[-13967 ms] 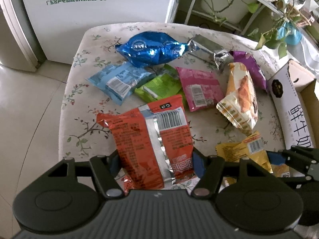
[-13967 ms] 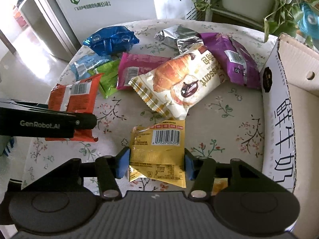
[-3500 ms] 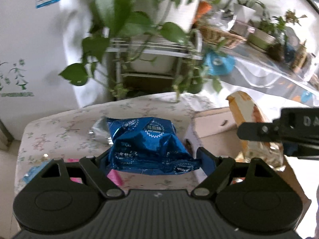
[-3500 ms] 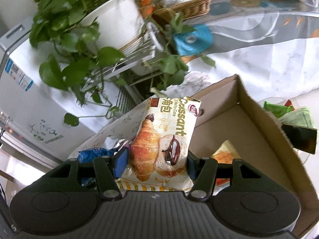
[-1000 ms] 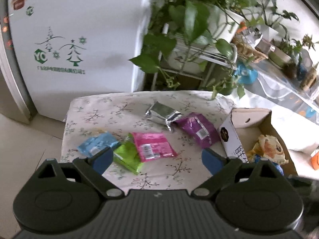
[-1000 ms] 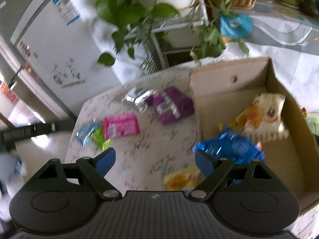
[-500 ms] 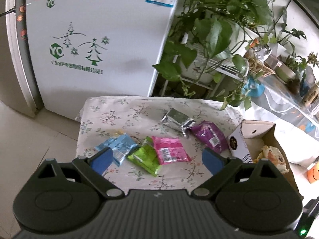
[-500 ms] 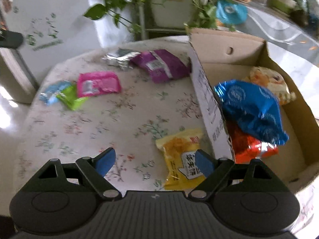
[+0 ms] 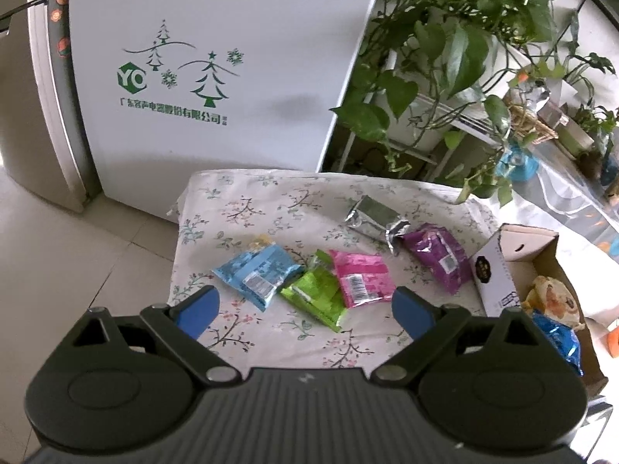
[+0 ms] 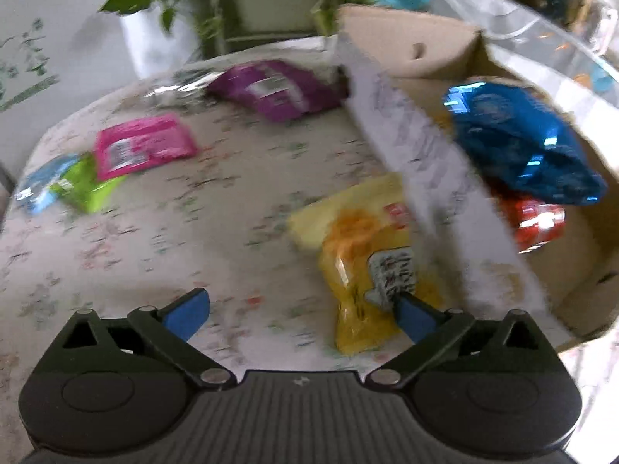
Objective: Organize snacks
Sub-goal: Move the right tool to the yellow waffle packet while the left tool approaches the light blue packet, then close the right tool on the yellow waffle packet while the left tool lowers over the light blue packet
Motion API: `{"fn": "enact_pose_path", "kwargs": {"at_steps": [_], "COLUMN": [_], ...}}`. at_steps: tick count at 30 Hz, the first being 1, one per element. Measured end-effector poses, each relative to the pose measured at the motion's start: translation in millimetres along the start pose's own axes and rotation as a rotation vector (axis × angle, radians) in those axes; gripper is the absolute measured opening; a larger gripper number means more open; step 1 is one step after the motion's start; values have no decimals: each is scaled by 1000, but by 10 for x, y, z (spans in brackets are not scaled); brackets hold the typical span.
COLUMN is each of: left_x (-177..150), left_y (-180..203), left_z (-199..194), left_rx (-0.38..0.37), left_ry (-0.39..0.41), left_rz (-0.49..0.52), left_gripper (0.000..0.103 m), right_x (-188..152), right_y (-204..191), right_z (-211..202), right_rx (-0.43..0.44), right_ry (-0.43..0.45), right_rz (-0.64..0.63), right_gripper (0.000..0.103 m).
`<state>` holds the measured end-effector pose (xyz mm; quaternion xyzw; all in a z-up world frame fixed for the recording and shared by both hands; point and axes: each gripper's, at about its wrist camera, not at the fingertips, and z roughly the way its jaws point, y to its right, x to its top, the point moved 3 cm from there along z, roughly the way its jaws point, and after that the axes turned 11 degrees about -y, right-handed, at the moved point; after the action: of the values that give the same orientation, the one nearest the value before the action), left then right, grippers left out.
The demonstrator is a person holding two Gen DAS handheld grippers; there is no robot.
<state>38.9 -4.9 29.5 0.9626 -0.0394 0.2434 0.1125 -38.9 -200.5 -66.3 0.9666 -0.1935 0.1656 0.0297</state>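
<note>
Moved since earlier: both of our claws went out loaded and are back bare — the blue bag point(image 10: 518, 139), the red bag point(image 10: 537, 220) and the croissant pack point(image 9: 553, 301) now lie inside the cardboard box point(image 10: 410, 154).
Left claw point(image 9: 305, 309): spread wide, nothing between its blue pads, hovering above the tabletop point(image 9: 240, 208) over the near-left cluster.
Cluster, left to right: light blue packet point(image 9: 257, 274), green packet point(image 9: 315, 297) and pink packet point(image 9: 361, 278) overlapping at their edges; further back the silver pouch point(image 9: 373, 218) touches the purple bag point(image 9: 437, 259), which lies just beside the box.
Right claw point(image 10: 301, 309): its jaws have just been opening and stand fully spread; nothing is pinched, though the right pad overlaps the yellow bag point(image 10: 363, 255) in the picture.
Key relation: the yellow bag lies ahead and to the right of our right claw's centre, hard against the box's outer wall, its long axis running roughly away from us — so the claw sits off-centre to its left.
Nearer hand: the right for the yellow bag, the left for the green and pink packets.
Our judgement: the right claw needs a shift rightward before closing across the bag's short width; the view is blurred, so contact cannot be told.
</note>
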Motion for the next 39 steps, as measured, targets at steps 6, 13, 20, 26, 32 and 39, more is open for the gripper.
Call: {"fn": "enact_pose_path", "kwargs": {"at_steps": [6, 13, 20, 26, 32, 39], "left_x": [34, 69, 55, 101, 191, 294], "left_y": [-112, -234, -140, -228, -423, -420], "left_z": [62, 98, 178, 271, 434, 699], "left_rx": [36, 51, 32, 21, 59, 65], "left_ry": [-1, -6, -36, -64, -83, -95], "left_rz": [-40, -97, -79, -130, -209, -195], "left_gripper": [96, 96, 96, 96, 95, 95], "right_x": [-151, -98, 104, 159, 227, 382], "right_y": [-371, -269, 37, 102, -27, -188], "right_z": [-154, -258, -117, 26, -55, -69], "right_rx": [118, -1, -73, -19, 19, 104], "right_ry": [-21, 46, 54, 4, 0, -116], "right_rz": [-131, -57, 16, 36, -67, -148], "right_gripper": [103, 103, 103, 97, 62, 57]}}
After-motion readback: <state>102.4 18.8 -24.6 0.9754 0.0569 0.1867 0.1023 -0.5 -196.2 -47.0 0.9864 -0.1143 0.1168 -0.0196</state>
